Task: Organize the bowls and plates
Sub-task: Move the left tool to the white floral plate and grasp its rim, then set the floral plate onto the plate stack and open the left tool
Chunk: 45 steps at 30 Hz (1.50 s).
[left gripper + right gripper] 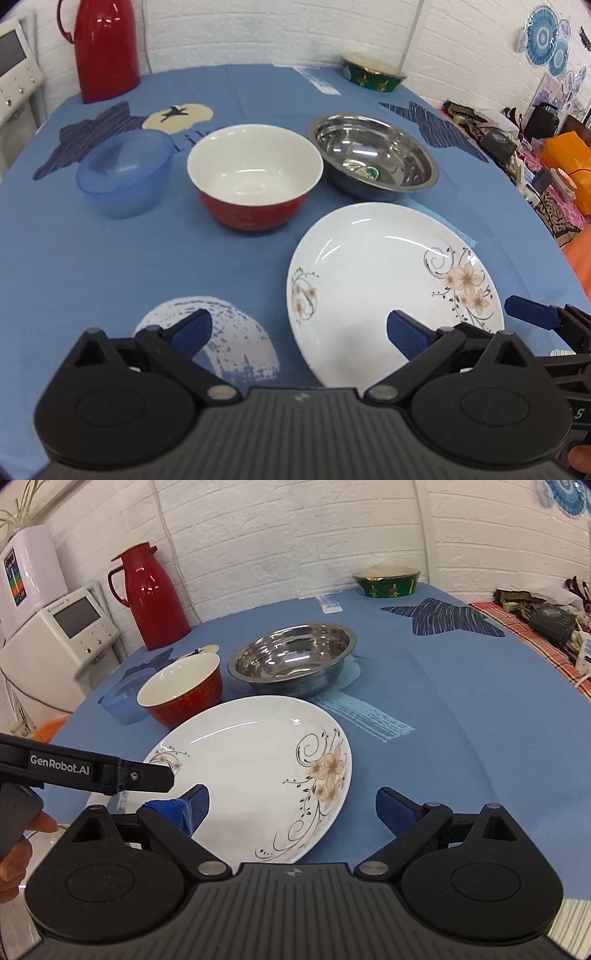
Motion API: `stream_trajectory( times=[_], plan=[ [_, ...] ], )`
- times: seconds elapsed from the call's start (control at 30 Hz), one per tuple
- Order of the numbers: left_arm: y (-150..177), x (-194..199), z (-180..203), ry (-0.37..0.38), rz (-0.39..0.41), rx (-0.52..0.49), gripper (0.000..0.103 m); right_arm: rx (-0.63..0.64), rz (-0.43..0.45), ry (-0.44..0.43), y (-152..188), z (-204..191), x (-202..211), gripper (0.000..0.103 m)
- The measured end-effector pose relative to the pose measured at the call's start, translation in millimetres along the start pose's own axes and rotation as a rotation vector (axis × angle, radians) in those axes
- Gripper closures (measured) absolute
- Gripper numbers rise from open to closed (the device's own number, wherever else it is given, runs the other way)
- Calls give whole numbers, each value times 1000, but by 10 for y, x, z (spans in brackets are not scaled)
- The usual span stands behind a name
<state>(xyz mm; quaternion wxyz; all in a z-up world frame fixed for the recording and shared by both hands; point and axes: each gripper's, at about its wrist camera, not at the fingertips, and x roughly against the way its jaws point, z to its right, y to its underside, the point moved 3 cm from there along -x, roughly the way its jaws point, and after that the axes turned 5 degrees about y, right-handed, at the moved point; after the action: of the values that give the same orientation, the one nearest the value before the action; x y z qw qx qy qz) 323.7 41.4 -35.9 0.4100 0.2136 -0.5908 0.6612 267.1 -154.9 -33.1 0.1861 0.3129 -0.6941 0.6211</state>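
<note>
Nothing is stacked yet, so this looks like the opening step: both grippers hover at the near edge of the blue-clothed surface (258, 81), each with jaws spread wide and empty.

Left to right ahead of the left gripper (299, 330): a translucent blue plastic bowl (123, 173) far to the left of its jaws, a red ceramic bowl with a white inside (255, 181) straight beyond them, and a shiny steel bowl (373, 153) beyond and to the right. The white oval plate with brown flower print (384, 280) lies just beyond the right jaw, its near rim passing under it. The right gripper (291, 806) straddles the same plate's near edge.

A likely next move is closing on 1 rim, probably the plate's; that calls for dipping a jaw under the thin lip, which sits flat on the cloth.

A green patterned bowl (373, 75) sits far back; its contents are unreadable. The plate's near rim is hidden by both gripper bodies, and the blue bowl is mostly blocked in the right wrist view
</note>
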Motion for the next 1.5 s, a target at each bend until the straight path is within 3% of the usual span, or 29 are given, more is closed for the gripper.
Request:
stream_trajectory(
  times=[0.1, 0.17, 0.23, 0.3, 0.37, 0.47, 0.53, 0.67, 0.93, 1.2, 1.5],
  plan=[
    [-30, -155, 37, -13, -26, -29, 4, 42, -67, 33, 22, -45, -197, 17],
    [-26, -222, 54, -1, -38, -38, 9, 113, -59, 52, 51, -127, -231, 16],
    [-16, -255, 74, -10, -33, -56, 25, 151, -50, 42, 71, -200, -233, 16],
    [-3, -243, 117, -8, -22, -75, 31, 165, -44, 28, 87, -259, -226, 16],
    [-4, -212, 168, 22, -18, -88, 49, 157, -36, 34, 87, -285, -221, 16],
    [-5, -209, 184, 14, -20, -82, 50, 141, -19, 45, 95, -277, -182, 19],
    [1, -173, 204, 14, -22, -75, 57, 91, -31, 29, 66, -263, -160, 19],
    [-11, 30, 298, -4, 30, -118, 57, 91, 7, 39, 34, -328, -7, 19],
    [63, 525, 358, 4, 115, -101, 57, 103, 89, 22, 5, -472, 454, 18],
    [583, 1109, 123, 6, 146, -32, 58, 135, 121, -53, 261, -823, 859, 18],
    [1298, 1570, -355, -153, 178, 37, 59, 224, 44, -185, 710, -1451, 889, 18]
  ],
)
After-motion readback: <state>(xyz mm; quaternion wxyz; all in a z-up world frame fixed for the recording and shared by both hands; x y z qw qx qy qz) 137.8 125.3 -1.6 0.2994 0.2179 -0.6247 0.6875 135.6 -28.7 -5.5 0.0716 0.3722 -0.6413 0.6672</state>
